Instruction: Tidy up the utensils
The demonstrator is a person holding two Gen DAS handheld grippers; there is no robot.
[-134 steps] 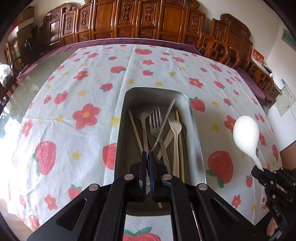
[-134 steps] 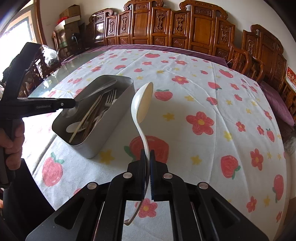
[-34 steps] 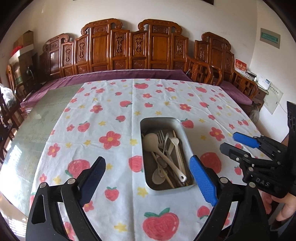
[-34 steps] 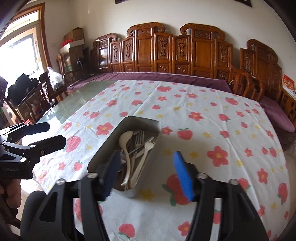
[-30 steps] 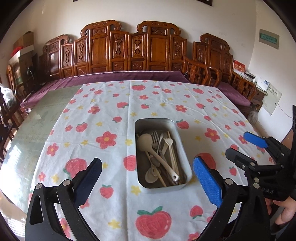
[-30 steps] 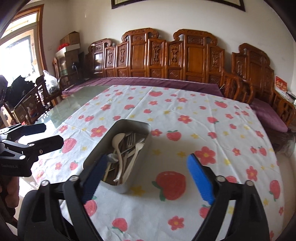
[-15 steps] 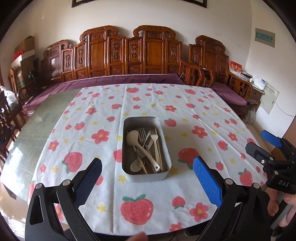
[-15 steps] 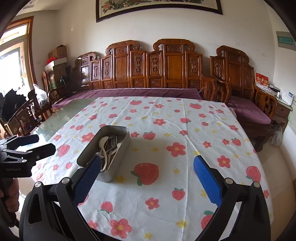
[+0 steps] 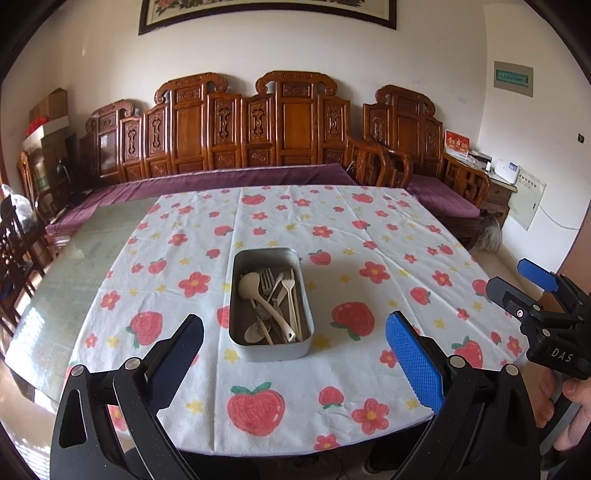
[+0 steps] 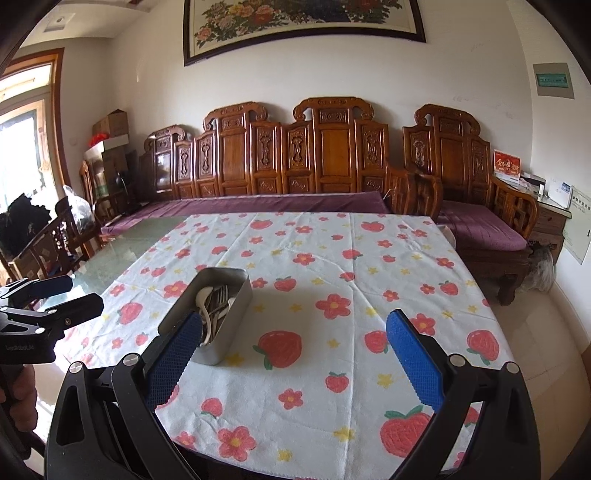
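All utensils (image 9: 271, 304) lay inside the tin (image 9: 236, 295); we held both grippers, left (image 9: 295, 363) and right (image 10: 295, 356), wide apart and empty, near it; nothing seemed left.

Tablecloth (image 9: 369, 229) — white, printed with red strawberries, red flowers and yellow stars, covering most of a glass-topped table (image 9: 92, 251). Carved wooden bench (image 10: 325, 155) with purple cushion (image 10: 258, 205) along the far wall. Matching armchair (image 10: 480, 206), purple-seated, to the right. Framed floral painting (image 10: 303, 22) above. Cardboard boxes (image 10: 110, 125) stacked at left — beside a wood-framed window (image 10: 22, 122).
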